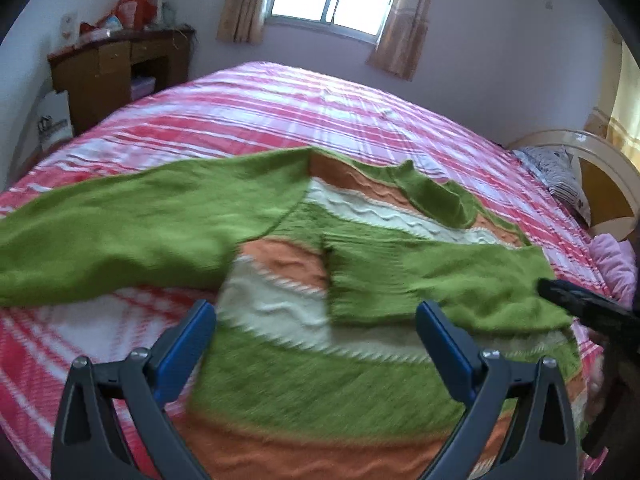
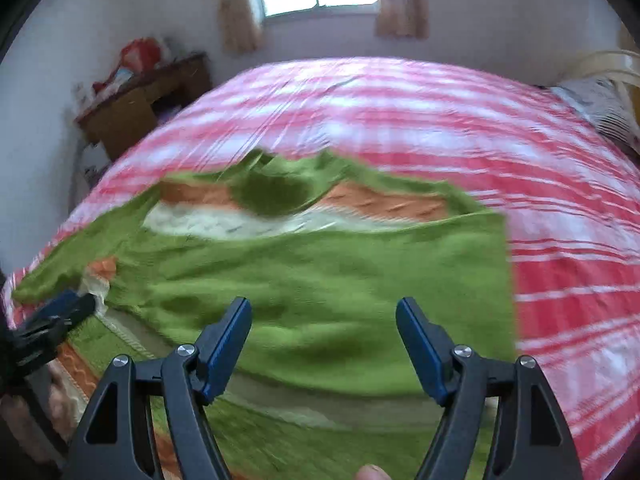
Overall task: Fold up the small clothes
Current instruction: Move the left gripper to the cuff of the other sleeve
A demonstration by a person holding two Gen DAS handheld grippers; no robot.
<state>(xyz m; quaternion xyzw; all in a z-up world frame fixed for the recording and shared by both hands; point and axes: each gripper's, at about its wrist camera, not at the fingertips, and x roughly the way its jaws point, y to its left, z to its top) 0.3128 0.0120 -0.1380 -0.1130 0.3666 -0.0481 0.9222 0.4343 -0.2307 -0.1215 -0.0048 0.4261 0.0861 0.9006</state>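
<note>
Both my grippers hang spread w/ nothing between the blue pads: left gripper (image 1: pixel 316 344) over the sweater's lower body, right gripper (image 2: pixel 324 344) over the sleeve already laid across. The sweater (image 1: pixel 304 380) lies flat on the bed (image 1: pixel 256 112), collar (image 1: pixel 436 196) on the far side. The other sleeve (image 1: pixel 120 232) stretches out left, unfolded. I reckon that's next: pinch it near the cuff w/ the left, lift just enough to clear, lay it across the chest square to the side seam, smooth before letting go. Blurry pics, so cuff edge unclear.
</note>
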